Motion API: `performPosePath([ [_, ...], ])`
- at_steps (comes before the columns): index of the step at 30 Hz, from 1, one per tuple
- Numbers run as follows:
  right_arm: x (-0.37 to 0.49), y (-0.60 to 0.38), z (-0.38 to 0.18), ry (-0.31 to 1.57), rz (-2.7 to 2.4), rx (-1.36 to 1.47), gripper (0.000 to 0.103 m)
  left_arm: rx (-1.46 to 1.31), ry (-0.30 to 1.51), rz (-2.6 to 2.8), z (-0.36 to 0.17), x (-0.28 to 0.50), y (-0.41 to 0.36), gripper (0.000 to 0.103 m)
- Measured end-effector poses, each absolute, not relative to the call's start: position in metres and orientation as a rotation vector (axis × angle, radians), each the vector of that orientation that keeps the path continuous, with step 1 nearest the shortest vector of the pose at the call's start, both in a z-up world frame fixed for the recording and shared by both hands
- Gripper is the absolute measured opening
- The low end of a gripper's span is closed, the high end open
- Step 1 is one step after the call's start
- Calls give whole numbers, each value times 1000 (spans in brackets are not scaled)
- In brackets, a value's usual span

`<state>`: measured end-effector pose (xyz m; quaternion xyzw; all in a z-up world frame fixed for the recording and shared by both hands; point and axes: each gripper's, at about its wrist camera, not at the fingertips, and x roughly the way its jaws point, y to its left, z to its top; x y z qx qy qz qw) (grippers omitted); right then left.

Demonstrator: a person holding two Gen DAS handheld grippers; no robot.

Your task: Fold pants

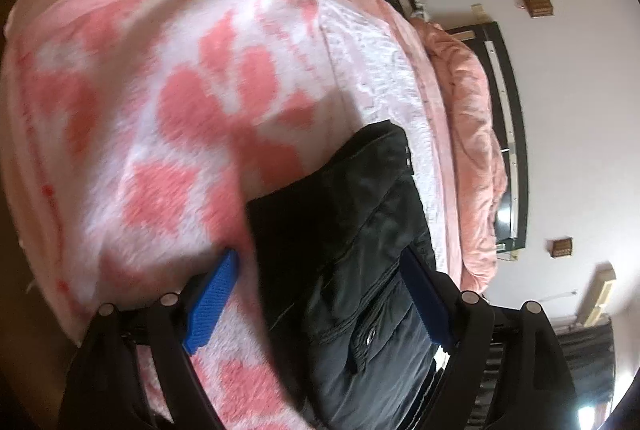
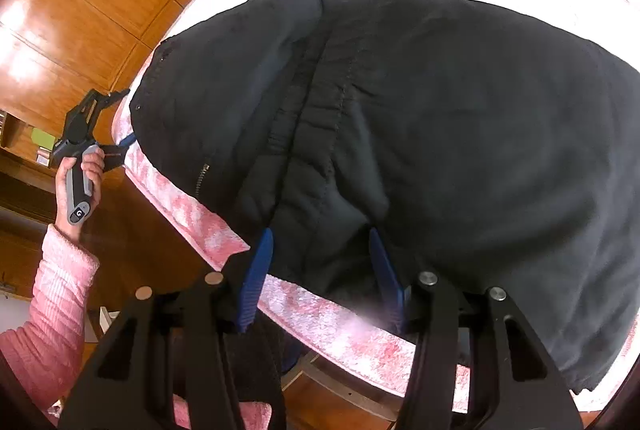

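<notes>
Though already laid out flat and, by the look of it, doubled over once, still well short of a finished fold. Nearest, at the front edge of the bed [image 2: 320, 322]: right tool [image 2: 320, 270] half-spread astride a bunched ridge of the dark pants [image 2: 420, 129], blue pads flanking the cloth; cannot tell whether pressing it or merely standing beside it. Just beyond, gathered waistband seam running up the middle of the garment, a zipper showing near its left side, cloth rumpled rather than smoothed. Off to the left edge of the pants, left tool [image 1: 320, 290] spread wide and released, gripping nothing: one pad over the pink-and-white blanket [image 1: 160, 109], the other against the dark cloth, held by a hand [image 2: 76, 181] in a pink sleeve [image 2: 52, 290]. Judged from this: spreading and a first fold probably done; left to do, taking hold of an edge on each side, bringing one end over the other, and flattening into a compact stack. Farther back, bare blanket with room for that fold, then a crumpled pink quilt [image 1: 472, 149] by the headboard, wooden wardrobe panels [image 2: 80, 9] and a white wall behind
</notes>
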<state>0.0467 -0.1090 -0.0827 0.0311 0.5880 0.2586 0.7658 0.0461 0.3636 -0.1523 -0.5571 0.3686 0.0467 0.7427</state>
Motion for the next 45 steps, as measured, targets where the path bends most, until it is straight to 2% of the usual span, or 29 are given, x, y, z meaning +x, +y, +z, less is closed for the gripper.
performPosePath([
  [6, 47, -102, -85, 1278, 553, 30, 53, -1208, 788, 54, -146, 58, 364, 82],
  [8, 48, -100, -86, 1281, 551, 27, 53, -1184, 850, 136, -142, 59, 363, 74],
  [11, 49, -99, -87, 1285, 547, 27, 54, -1174, 788, 150, -129, 51, 359, 75],
  [18, 50, -94, -89, 1284, 541, 16, 58, -1212, 835, 94, -146, 66, 351, 75],
  [23, 51, -94, -90, 1284, 544, 15, 58, -1233, 737, 7, -133, 58, 349, 76],
  [28, 52, -91, -94, 1289, 542, 7, 62, -1273, 729, -40, -144, 58, 353, 77],
  [31, 50, -85, -94, 1281, 541, -35, 65, -1251, 797, -3, -157, 73, 352, 79],
  [33, 48, -82, -94, 1276, 540, -60, 66, -1225, 812, 23, -154, 85, 348, 86],
  [34, 48, -82, -94, 1275, 540, -63, 66, -1203, 818, 34, -150, 90, 345, 86],
  [35, 48, -82, -94, 1275, 541, -63, 66, -1189, 814, 40, -145, 93, 341, 85],
  [37, 48, -83, -95, 1275, 546, -55, 66, -1199, 767, -11, -134, 91, 334, 72],
  [39, 48, -85, -95, 1274, 550, -46, 65, -1190, 734, -39, -125, 88, 331, 45],
  [40, 49, -86, -96, 1275, 552, -41, 65, -1180, 726, -38, -122, 88, 329, 42],
  [43, 49, -86, -97, 1277, 553, -37, 65, -1174, 759, 15, -131, 93, 331, 44],
  [44, 50, -86, -98, 1277, 554, -37, 66, -1206, 792, 49, -141, 96, 334, 58],
  [45, 50, -86, -97, 1277, 555, -37, 66, -1251, 829, 72, -153, 99, 336, 67],
])
